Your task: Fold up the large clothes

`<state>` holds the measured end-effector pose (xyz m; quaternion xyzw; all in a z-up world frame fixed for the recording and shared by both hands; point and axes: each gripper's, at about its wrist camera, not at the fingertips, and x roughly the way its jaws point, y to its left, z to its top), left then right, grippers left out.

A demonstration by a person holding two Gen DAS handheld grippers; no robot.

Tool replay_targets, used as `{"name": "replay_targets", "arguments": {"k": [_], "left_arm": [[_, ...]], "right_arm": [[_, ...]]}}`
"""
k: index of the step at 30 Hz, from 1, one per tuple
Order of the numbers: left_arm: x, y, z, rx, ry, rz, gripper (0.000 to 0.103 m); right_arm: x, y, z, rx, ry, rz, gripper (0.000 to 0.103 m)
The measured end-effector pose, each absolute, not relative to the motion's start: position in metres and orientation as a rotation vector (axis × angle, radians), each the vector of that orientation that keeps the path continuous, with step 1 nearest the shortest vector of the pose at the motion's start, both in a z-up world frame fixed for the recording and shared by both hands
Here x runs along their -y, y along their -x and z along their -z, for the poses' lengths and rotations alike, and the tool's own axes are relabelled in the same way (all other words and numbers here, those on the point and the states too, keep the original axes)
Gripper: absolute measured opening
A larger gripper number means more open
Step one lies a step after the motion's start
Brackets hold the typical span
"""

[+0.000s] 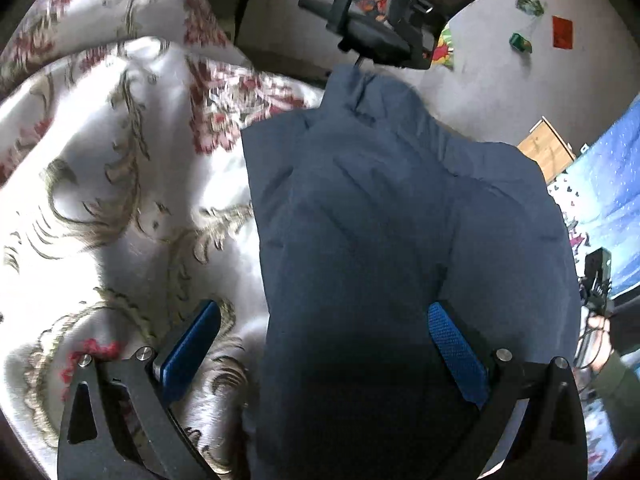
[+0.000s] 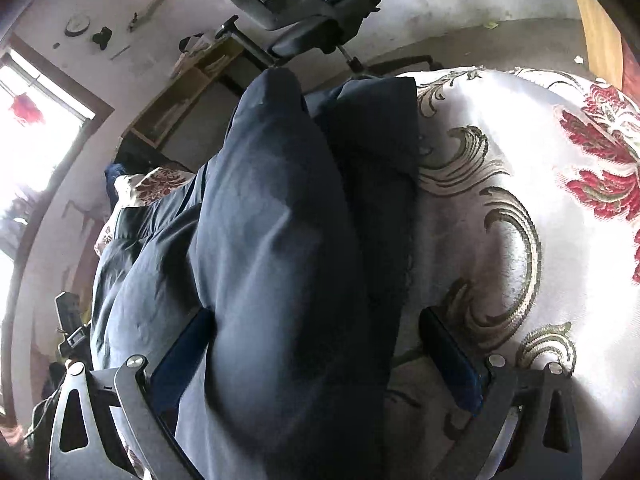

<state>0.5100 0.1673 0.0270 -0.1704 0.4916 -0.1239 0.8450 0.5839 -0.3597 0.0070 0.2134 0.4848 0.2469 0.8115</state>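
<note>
A large blue-grey padded jacket (image 1: 400, 220) lies partly folded on a white bedspread with red flowers (image 1: 120, 180), its collar pointing away from me. My left gripper (image 1: 324, 332) stands open just above the jacket's near hem. The left pad (image 1: 192, 344) is over the bedspread and the right pad (image 1: 456, 348) is over the cloth. In the right wrist view the jacket (image 2: 272, 240) looks darker, and a thick fold of it bulges up between the wide-apart jaws of my open right gripper (image 2: 316, 344). The bedspread (image 2: 520, 200) spreads to the right of it.
A black office chair (image 1: 400, 20) stands beyond the bed, seen also as the chair base (image 2: 312, 8). A wall with coloured stickers (image 1: 560, 32), a wooden cabinet (image 1: 548, 148) and a blue dotted cloth (image 1: 616, 184) lie to the right. A bright window (image 2: 32, 120) is at the left.
</note>
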Motion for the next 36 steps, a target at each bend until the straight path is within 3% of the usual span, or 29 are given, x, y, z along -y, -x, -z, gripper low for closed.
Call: {"name": "replay_targets", "arguments": {"k": [6, 13, 18, 22, 25, 27, 36], "left_arm": [[-0.187, -0.517, -0.003, -1.141, 0.611, 0.339, 0.102], [-0.184, -0.512, -0.01, -1.102, 0.618, 0.325, 0.098], [-0.181, -0.504, -0.02, -1.079, 0.591, 0.302, 0.078], [-0.175, -0.501, -0.024, -1.05, 0.54, 0.271, 0.054], [-0.16, -0.489, -0.032, -1.026, 0.488, 0.238, 0.04], [-0.151, -0.484, -0.04, -1.002, 0.446, 0.214, 0.031], [-0.106, -0.474, -0.069, -0.926, 0.295, 0.14, 0.017]], "right_arm": [[0.354, -0.583, -0.006, -1.056, -0.503, -0.575, 0.103], [0.343, -0.579, -0.007, -1.063, -0.501, -0.567, 0.103], [0.343, -0.574, -0.009, -1.056, -0.5, -0.532, 0.088], [0.342, -0.572, -0.009, -1.066, -0.53, -0.501, 0.086], [0.34, -0.568, -0.012, -1.061, -0.517, -0.486, 0.079], [0.338, -0.565, -0.015, -1.054, -0.505, -0.482, 0.067], [0.328, -0.546, -0.039, -1.003, -0.425, -0.468, 0.029]]}}
